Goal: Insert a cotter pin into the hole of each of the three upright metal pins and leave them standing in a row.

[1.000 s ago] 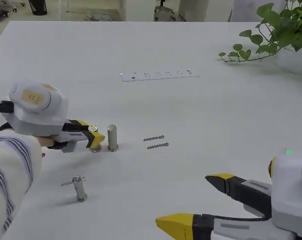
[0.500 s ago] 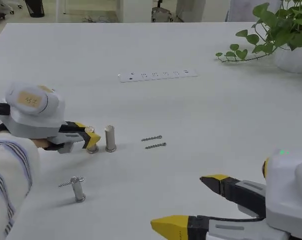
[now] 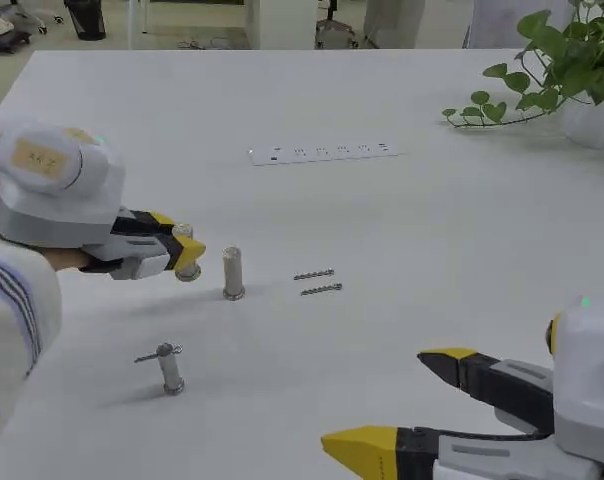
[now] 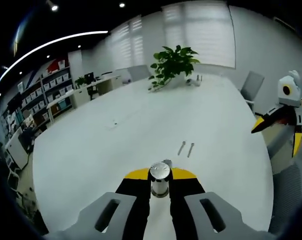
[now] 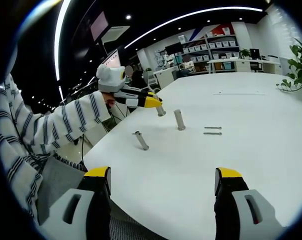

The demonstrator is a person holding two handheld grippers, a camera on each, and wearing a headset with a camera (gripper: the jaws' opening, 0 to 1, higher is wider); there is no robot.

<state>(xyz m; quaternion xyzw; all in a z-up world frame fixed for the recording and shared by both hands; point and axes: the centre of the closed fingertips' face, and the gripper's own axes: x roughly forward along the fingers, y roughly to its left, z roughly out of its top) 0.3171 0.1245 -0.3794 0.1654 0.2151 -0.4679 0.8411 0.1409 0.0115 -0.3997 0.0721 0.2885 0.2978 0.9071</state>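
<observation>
Looking down in the head view, the left tongs (image 3: 188,258) clamp one upright metal pin (image 3: 183,234). A free-standing pin (image 3: 232,273) is just beside it, and two loose cotter pins (image 3: 317,282) lie flat and parallel on the surface (image 3: 432,200) further right. A third pin (image 3: 169,367) (cotter pin already through it) stands nearer the person. The right tongs (image 3: 374,397) gape wide, empty.

In the left gripper view the held pin (image 4: 160,179) stands vertical, with the cotter pins (image 4: 186,149) ahead.

In the right gripper view the cotter pins (image 5: 212,131) lie crosswise, well ahead of the wide right tongs (image 5: 163,175), which are likely the ones to fetch them.
</observation>
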